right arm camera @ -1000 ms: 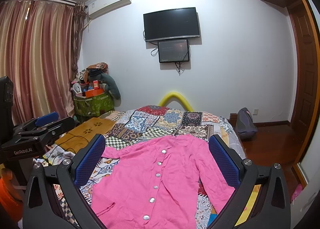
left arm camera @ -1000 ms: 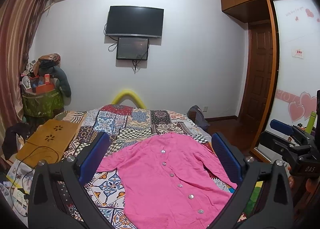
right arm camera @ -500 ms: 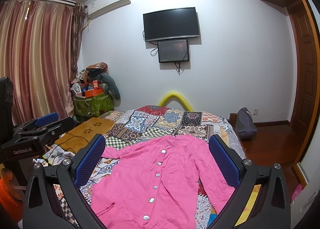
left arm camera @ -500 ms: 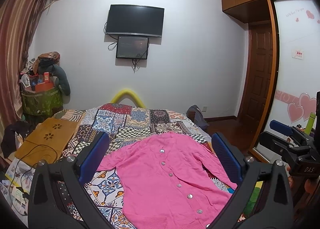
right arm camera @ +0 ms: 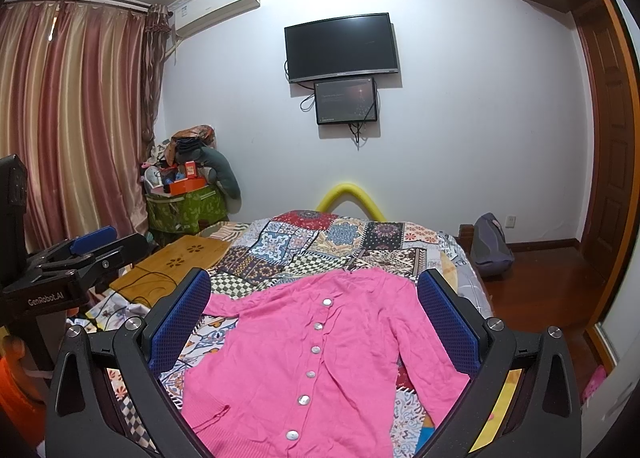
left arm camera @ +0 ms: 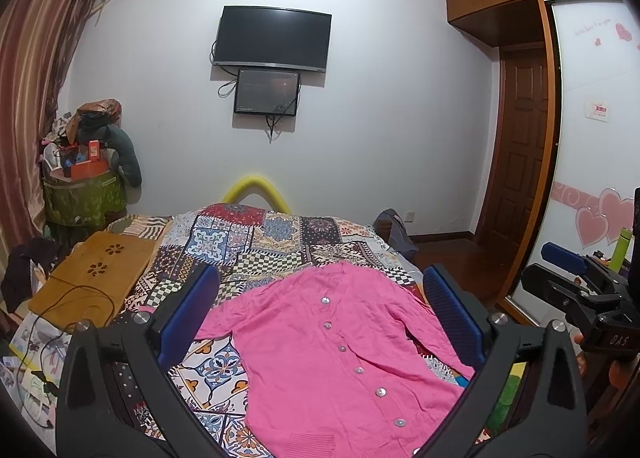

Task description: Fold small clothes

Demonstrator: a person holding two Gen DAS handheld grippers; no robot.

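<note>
A bed (left arm camera: 280, 242) with a patchwork quilt fills the middle of both wrist views, its far end toward a pale wall that carries a dark television (left arm camera: 274, 38) with a smaller screen (left arm camera: 267, 92) mounted just below it. Pink-striped curtains (right arm camera: 76, 118) hang at the left, beside a heaped green basket (right arm camera: 184, 210) of odds and ends in the corner. A wooden lap tray (left arm camera: 92, 278) lies on the bed's left side with a thin cable looping over it.

The pink cardigan (left arm camera: 332, 354) lies spread flat and face up on the near half of the quilt, buttoned down the front, collar toward the wall, hem toward the cameras, one sleeve stretched to the left and the other lying down along the right side.

The left claw (left arm camera: 320, 318) hangs above the cardigan with its blue-padded fingers wide apart, gripping nothing. The right claw (right arm camera: 316, 322) hangs likewise above the garment, released, its pads framing the button row. Each claw also appears at the edge of the other's view, apart from the cloth.
</note>
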